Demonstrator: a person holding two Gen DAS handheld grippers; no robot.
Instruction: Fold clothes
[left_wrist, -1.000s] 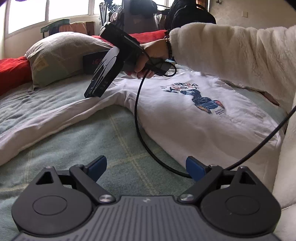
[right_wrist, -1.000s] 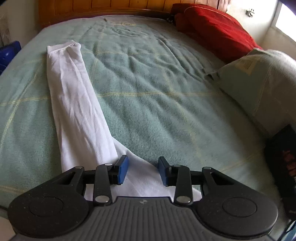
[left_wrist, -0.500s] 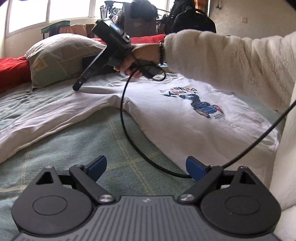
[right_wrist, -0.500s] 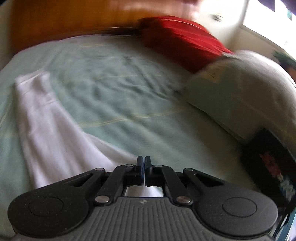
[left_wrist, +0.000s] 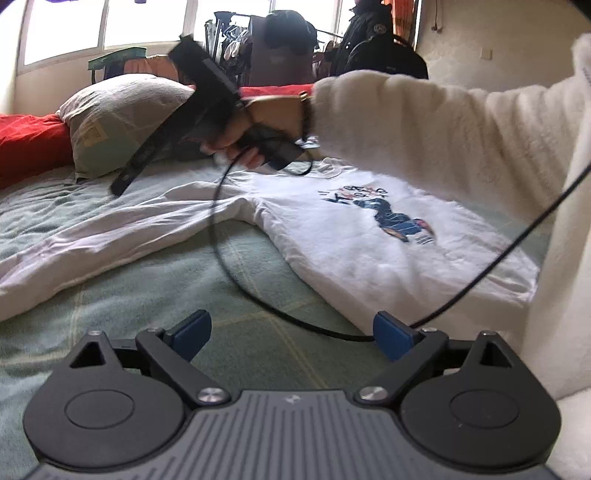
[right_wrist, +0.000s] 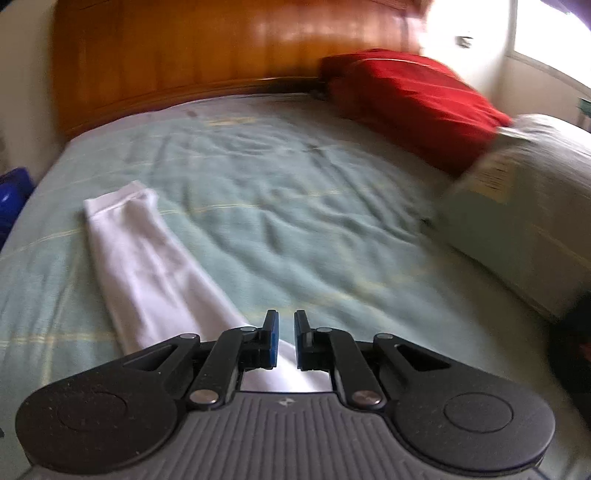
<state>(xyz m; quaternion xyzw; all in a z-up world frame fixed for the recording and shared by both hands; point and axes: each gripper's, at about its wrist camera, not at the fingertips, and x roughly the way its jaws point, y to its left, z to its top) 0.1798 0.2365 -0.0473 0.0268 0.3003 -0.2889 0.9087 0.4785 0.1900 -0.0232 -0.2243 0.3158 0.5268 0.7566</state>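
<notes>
Green bed blanket (left_wrist: 155, 288) spreads just beneath my left hand-held gripper (left_wrist: 291, 334), whose jaws stand wide apart and empty, as before. Ahead lies the white sweatshirt (left_wrist: 354, 236), flat, its sleeve (right_wrist: 147, 266) reaching away under my right hand-held gripper (right_wrist: 285, 339). That one, pinched tight half a second ago, now shows a narrow gap, lifted above the shoulder. Beyond sit the pillows (right_wrist: 413, 99).

Daylight is admitted through blown-out windows (left_wrist: 110, 26) at eleven o'clock. The right gripper (left_wrist: 122, 184) is smeared by motion blur. Glare is thrown on the blurred headboard (right_wrist: 221, 62); edges are bent by fisheye distortion.
</notes>
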